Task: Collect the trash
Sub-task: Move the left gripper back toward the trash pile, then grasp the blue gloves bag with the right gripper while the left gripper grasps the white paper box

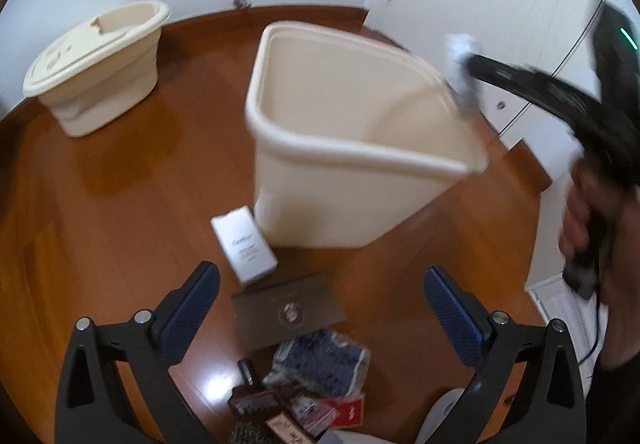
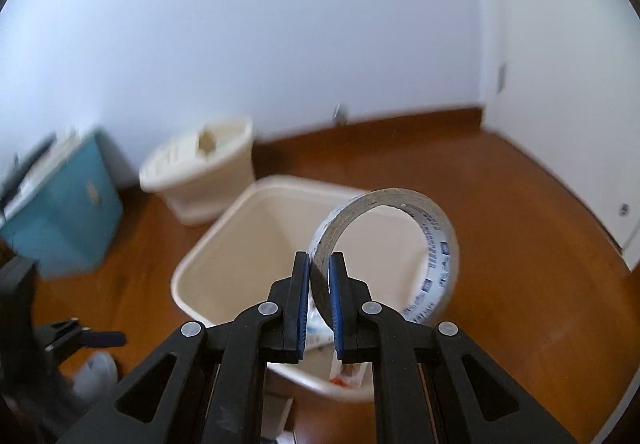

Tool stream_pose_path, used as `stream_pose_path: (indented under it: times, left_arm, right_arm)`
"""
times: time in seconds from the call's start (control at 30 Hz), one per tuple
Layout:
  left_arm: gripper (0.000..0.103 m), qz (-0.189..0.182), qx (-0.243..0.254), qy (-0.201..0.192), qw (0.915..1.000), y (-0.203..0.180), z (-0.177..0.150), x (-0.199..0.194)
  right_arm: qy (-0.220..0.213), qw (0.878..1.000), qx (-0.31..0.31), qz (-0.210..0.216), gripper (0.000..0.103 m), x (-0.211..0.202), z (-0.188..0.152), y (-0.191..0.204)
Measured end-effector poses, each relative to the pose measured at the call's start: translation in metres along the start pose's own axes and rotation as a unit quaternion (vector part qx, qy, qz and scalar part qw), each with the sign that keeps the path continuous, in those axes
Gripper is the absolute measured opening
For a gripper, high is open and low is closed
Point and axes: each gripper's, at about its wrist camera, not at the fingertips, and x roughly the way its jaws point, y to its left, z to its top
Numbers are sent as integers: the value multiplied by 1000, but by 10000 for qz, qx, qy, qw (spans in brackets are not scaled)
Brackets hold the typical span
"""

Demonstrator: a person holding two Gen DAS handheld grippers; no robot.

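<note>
white box (image 1: 244, 244) — script logo, illegible, tape roll (image 2: 436, 264) — print unreadable

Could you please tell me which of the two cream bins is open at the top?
The taller bin at the centre is open; the squat bin by the wall has a lid.

- The floor (image 1: 120, 171) was glossy reddish-brown wood, with pale patches of light reflected on it.
- The walls (image 2: 240, 23) were plain white, bluish in the right wrist view.
- A dark wooden skirting board (image 2: 400, 121) ran along the foot of the wall.
- A white door (image 1: 480, 3) with a metal hinge stood in the corner, seamed panels beside it.
- A small metal fitting (image 1: 240, 0), perhaps a doorstop, sat low on the wall.
- A cream lidded tub (image 1: 92, 71) stood on the floor near the wall.
- A teal box (image 2: 68, 211), blurred, stood beside the wall.
</note>
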Motion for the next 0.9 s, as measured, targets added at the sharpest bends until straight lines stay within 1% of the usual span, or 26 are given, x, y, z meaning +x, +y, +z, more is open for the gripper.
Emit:
stream_pose_path:
  times: [0.03, 0.1, 0.2, 0.3, 0.37, 0.43, 0.5, 0.53, 0.67, 0.73, 0.77, 0.8, 0.83, 0.87, 0.9]
  left_arm:
    - [103, 30, 10, 23, 10000, 1, -3, 1]
    - [103, 134, 78, 47, 9999, 5, -7, 5]
    - [103, 271, 57, 222, 9994, 16, -18, 15]
    - [103, 471, -23, 473, 9978, 31, -33, 31]
    - [103, 588, -32, 756, 9954, 41, -46, 47]
    - [103, 653, -12, 883, 9940, 46, -55, 55]
    - [103, 712, 48, 1066, 9917, 51, -64, 65]
    - [103, 722, 72, 1126, 9910, 52, -68, 69]
    - [103, 789, 279, 1274, 9883, 53, -75, 78]
    - [103, 794, 426, 1356, 9867, 52, -78, 82]
    - [103, 795, 482, 1400, 9858, 52, -81, 84]
    - [103, 802, 497, 1431, 9852, 54, -82, 85]
    - [103, 819, 472, 1445, 9850, 56, -84, 86]
    - [103, 834, 409, 1459, 9849, 59, -86, 86]
    - [103, 848, 332, 1486, 9847, 63, -89, 87]
  right_arm:
    - [232, 9997, 7, 54, 10, 17, 6, 2]
    - [848, 9963, -41, 165, 12, 58, 11, 10]
    - [1523, 9880, -113, 221, 13, 105, 11, 21]
    - [1842, 9825, -257, 87, 13, 128, 6, 31]
    - [1970, 9799, -301, 54, 14, 135, 4, 34]
    - [2078, 9778, -278, -20, 16, 140, 5, 34]
    - [2034, 9788, -261, -21, 23, 139, 5, 34]
    - [1970, 9801, -223, -19, 25, 135, 5, 33]
    - [1321, 9912, 95, 61, 27, 89, 4, 28]
    - [870, 9954, 278, 305, 38, 55, -4, 27]
    - [589, 9968, 356, 413, 57, 29, -14, 26]
    - [406, 9976, 368, 422, 77, 12, -23, 27]
    - [193, 9984, 331, 418, 83, -6, -34, 30]
    - [27, 9986, 199, 485, 87, -27, -55, 34]
    - [34, 9986, 92, 522, 88, -34, -68, 39]
